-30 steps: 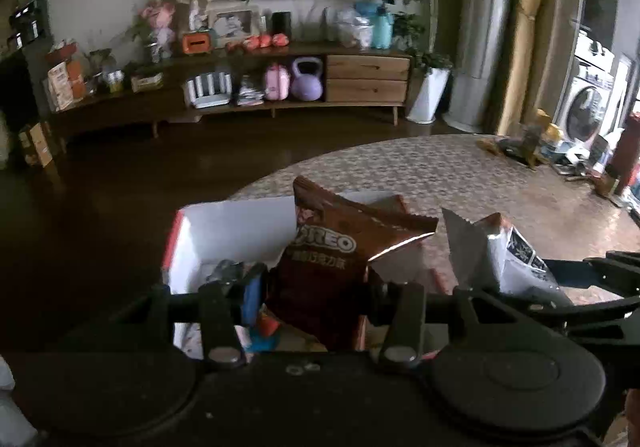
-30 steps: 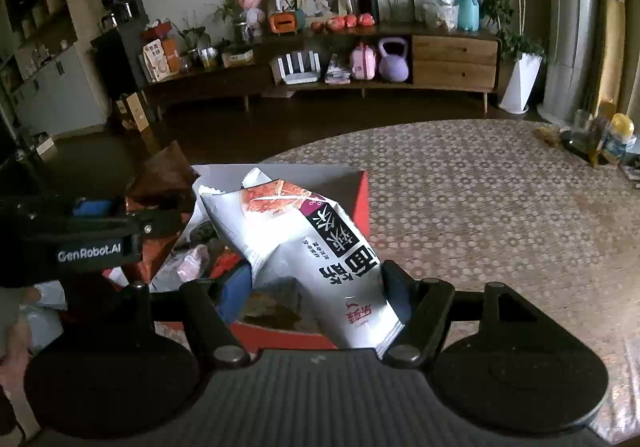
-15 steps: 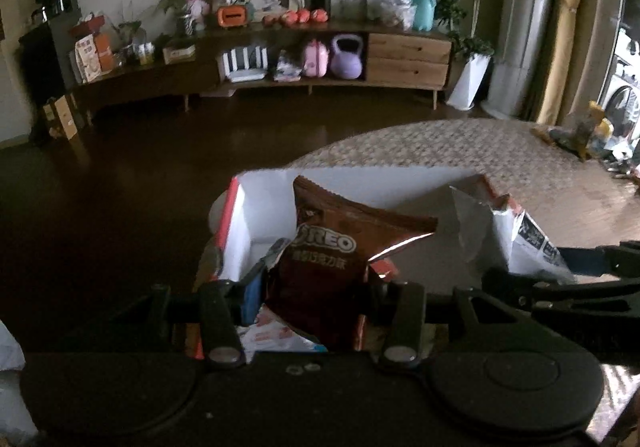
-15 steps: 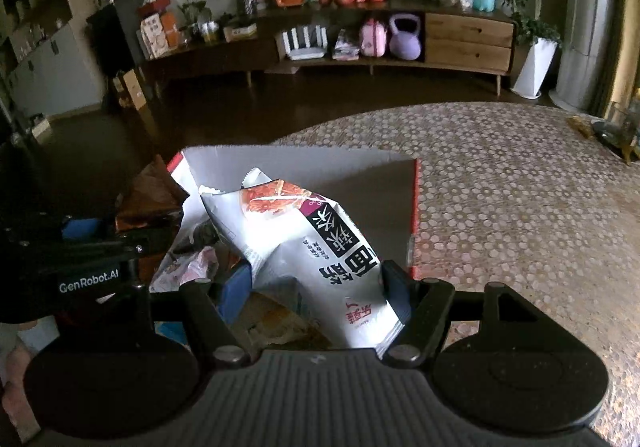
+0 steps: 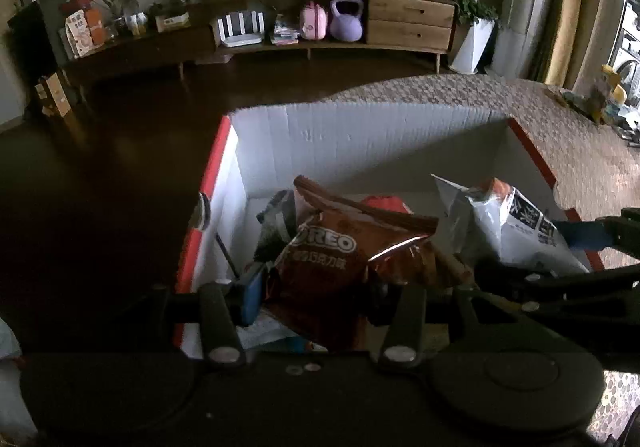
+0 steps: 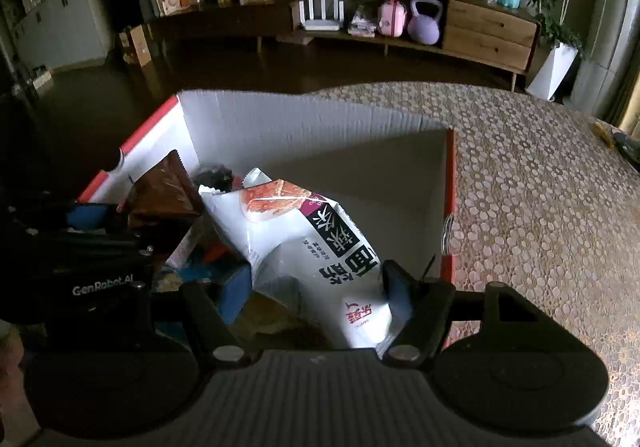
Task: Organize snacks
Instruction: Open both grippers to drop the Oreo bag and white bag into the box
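Observation:
My left gripper (image 5: 316,293) is shut on a brown Oreo bag (image 5: 340,263) and holds it inside the open white cardboard box (image 5: 360,135) with red edges. My right gripper (image 6: 316,293) is shut on a white snack bag (image 6: 304,235) with black Chinese lettering, also down inside the box (image 6: 300,119). The white bag shows at the right of the left wrist view (image 5: 512,223); the Oreo bag shows at the left of the right wrist view (image 6: 164,195). Other snack packets lie on the box floor under both bags.
The box stands at the near-left edge of a round table with a patterned cloth (image 6: 540,187). Small items sit at the table's far right (image 5: 604,103). Dark floor lies beyond, with a long low wooden sideboard (image 5: 320,31) against the wall.
Both grippers moved forward and down over the box, each still holding its bag. The box now fills much more of both views and the bags sit lower inside it.

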